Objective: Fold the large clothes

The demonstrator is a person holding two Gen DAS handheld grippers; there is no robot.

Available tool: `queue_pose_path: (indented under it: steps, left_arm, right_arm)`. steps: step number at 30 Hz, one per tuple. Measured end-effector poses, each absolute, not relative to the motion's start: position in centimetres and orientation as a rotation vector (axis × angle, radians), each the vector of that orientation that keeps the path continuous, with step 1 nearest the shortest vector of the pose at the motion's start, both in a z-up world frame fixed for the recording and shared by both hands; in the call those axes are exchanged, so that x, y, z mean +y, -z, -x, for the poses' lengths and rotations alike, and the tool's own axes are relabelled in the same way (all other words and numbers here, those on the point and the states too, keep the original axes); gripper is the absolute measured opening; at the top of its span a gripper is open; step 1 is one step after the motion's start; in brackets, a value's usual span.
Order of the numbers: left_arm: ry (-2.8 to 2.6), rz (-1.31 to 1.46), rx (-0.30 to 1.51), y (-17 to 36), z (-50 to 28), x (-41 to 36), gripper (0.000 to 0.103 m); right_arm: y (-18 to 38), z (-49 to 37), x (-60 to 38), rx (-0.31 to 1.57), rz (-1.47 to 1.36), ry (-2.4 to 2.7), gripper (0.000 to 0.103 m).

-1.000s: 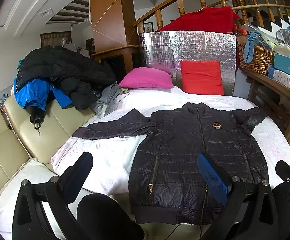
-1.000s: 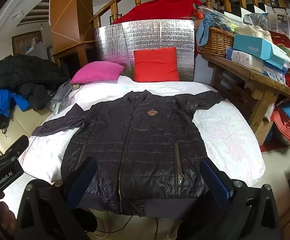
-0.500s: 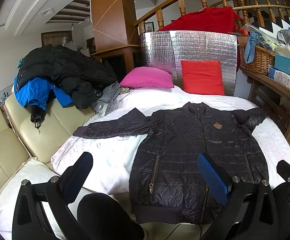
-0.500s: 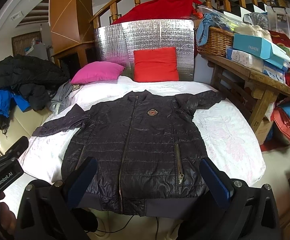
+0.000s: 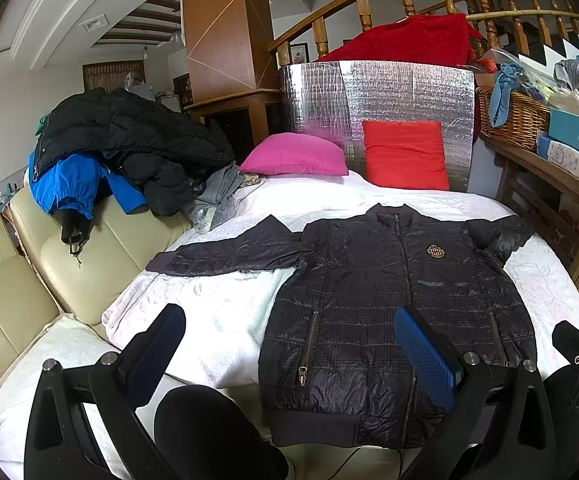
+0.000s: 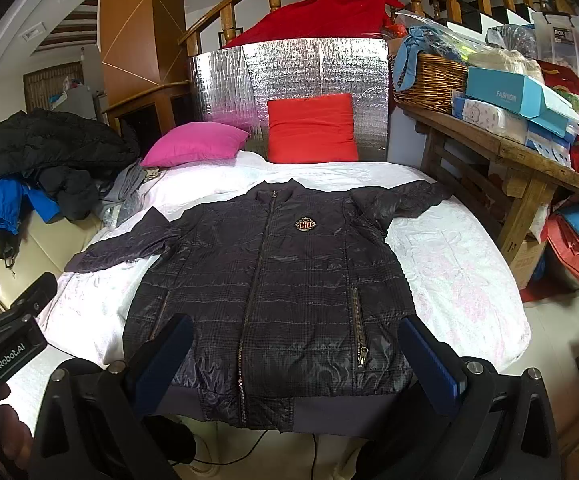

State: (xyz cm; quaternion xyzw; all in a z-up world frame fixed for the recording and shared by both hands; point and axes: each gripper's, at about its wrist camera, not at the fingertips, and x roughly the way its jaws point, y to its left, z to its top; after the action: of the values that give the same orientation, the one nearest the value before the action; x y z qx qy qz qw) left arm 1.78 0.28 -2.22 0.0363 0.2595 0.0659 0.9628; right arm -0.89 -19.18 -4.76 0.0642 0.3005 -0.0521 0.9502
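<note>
A dark quilted jacket (image 5: pixel 389 292) (image 6: pixel 273 280) lies flat and face up on a white-covered bed (image 5: pixel 217 312) (image 6: pixel 461 280), zipped, with a crest badge on the chest. Its left sleeve stretches out sideways; the right sleeve is bent near the collar. My left gripper (image 5: pixel 289 340) hovers open near the hem's left corner, holding nothing. Over the hem, my right gripper (image 6: pixel 297 344) is open too, its fingers spanning the jacket's lower body without touching it.
A pile of black and blue coats (image 5: pixel 109 152) lies on a cream sofa (image 5: pixel 29 280) to the left. Pink (image 5: pixel 293 156) and red (image 5: pixel 405 154) pillows lean against a silver foil panel. A cluttered wooden table (image 6: pixel 509 148) with a wicker basket stands to the right.
</note>
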Motion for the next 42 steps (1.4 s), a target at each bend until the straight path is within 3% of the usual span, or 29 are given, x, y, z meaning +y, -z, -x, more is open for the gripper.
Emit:
queue_pose_path:
  steps: [42]
  left_arm:
    - [-0.133, -0.064, 0.530, 2.25, -2.13, 0.58, 0.103]
  right_arm:
    - [5.14, 0.21, -18.87, 0.646, -0.184, 0.081, 0.103]
